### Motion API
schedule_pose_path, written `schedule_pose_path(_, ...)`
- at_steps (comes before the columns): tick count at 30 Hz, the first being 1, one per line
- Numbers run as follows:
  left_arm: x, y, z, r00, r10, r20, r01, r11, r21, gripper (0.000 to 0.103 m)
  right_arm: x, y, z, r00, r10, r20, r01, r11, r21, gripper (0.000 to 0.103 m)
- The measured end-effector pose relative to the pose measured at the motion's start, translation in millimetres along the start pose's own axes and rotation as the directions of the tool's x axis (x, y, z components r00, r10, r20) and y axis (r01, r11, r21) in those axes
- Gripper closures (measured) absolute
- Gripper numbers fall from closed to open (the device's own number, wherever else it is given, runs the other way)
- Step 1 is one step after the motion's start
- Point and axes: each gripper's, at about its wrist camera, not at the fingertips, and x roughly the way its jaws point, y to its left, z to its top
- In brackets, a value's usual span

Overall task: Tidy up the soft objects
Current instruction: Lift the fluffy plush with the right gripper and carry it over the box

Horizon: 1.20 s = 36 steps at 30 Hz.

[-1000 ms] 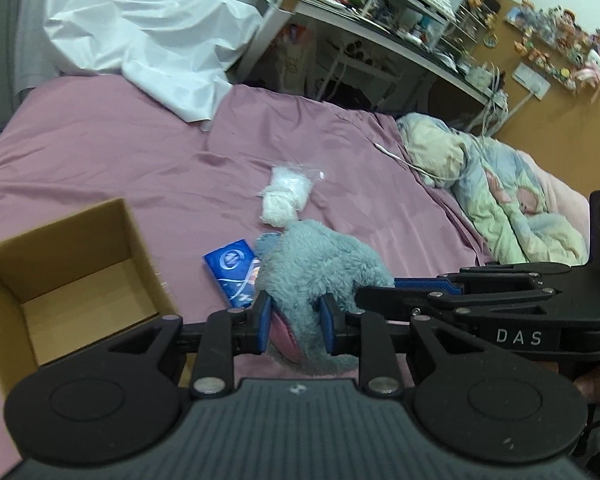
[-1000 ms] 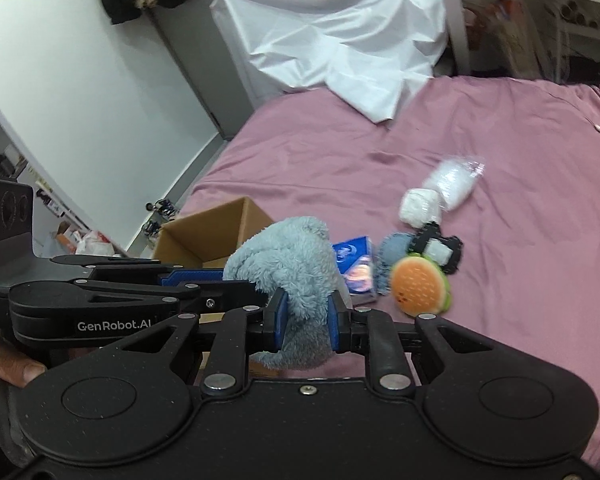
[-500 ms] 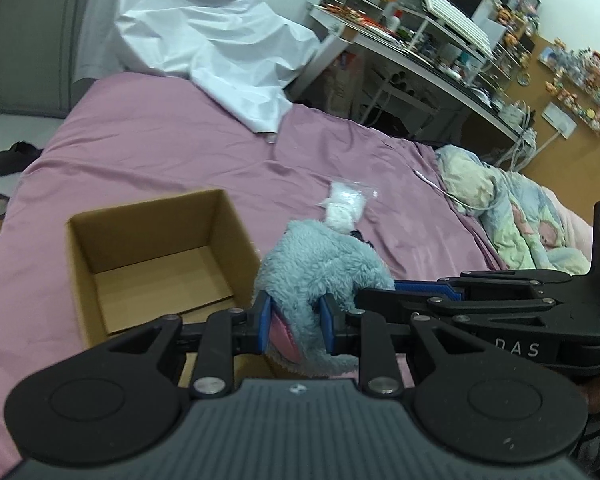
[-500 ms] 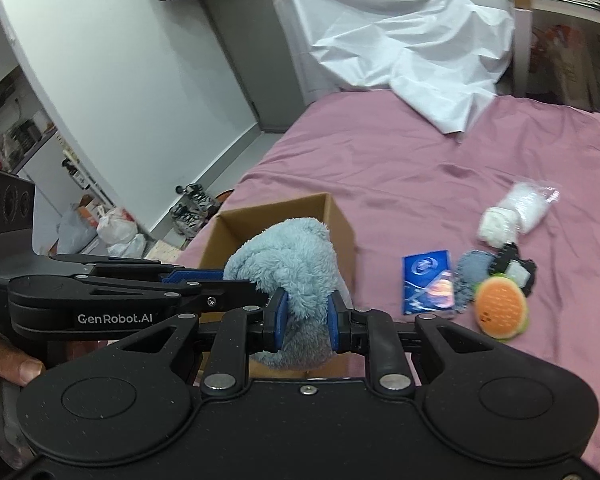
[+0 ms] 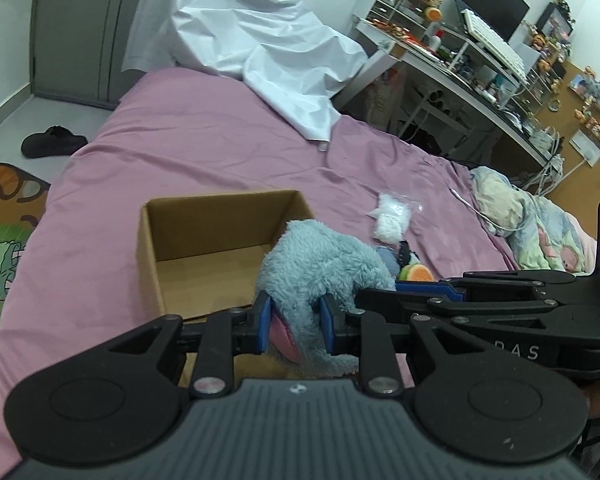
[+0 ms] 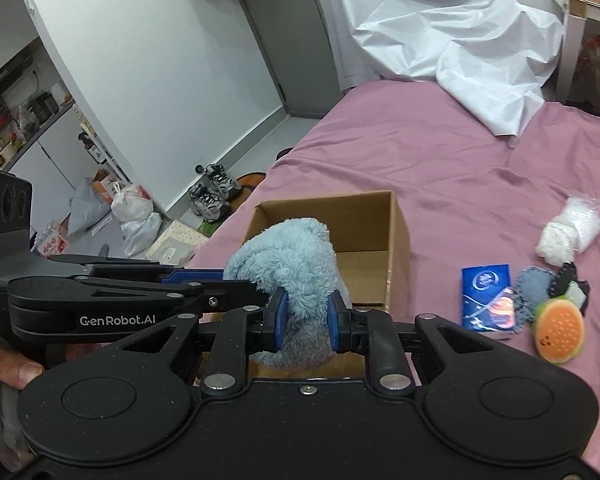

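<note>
A fluffy blue-grey plush toy with a pink patch hangs between both grippers. My left gripper is shut on one end of it, and my right gripper is shut on the other end of the plush toy. The toy is held at the near right corner of an open cardboard box, partly over its near edge. In the right wrist view the box lies just behind the toy, its inside bare where visible. Each gripper's black frame shows in the other's view.
On the purple bedsheet right of the box lie a blue packet, a grey-blue pad, an orange burger-like toy and a white bagged item. A white sheet, a folded quilt and a cluttered desk stand behind.
Both grippers have carried the plush toy leftward across the bed, from above the blue packet to the box's near right corner. The grip on it has not changed.
</note>
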Motion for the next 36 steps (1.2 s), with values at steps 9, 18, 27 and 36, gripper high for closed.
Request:
schedule_pose_path(9,15,32,6,1.000,0.014,0.001,-0.014,0.999,-0.050,0.079,31,5,12,0.999,-0.001,-0.044,-0.001,1.000,-0.031,0.082)
schedule_pose_path(18,37,60,10,1.000,0.023,-0.007,-0.024,0.993,-0.115,0.079,62,4,20,0.996,-0.007,-0.094,0.002,0.999,-0.054,0.082)
schedule_pose_path(27,53,72,19,0.998,0.066,-0.017,-0.067,0.988,-0.137,0.078,88,-4,28,0.991,0.002,-0.131,-0.005,1.000,-0.026,0.080)
schedule_pose_path(36,55,67,25,0.994,0.107,-0.025,-0.110,0.984,-0.141,0.071,91,-14,28,0.987,0.014,-0.161,-0.012,1.000,0.013,0.076)
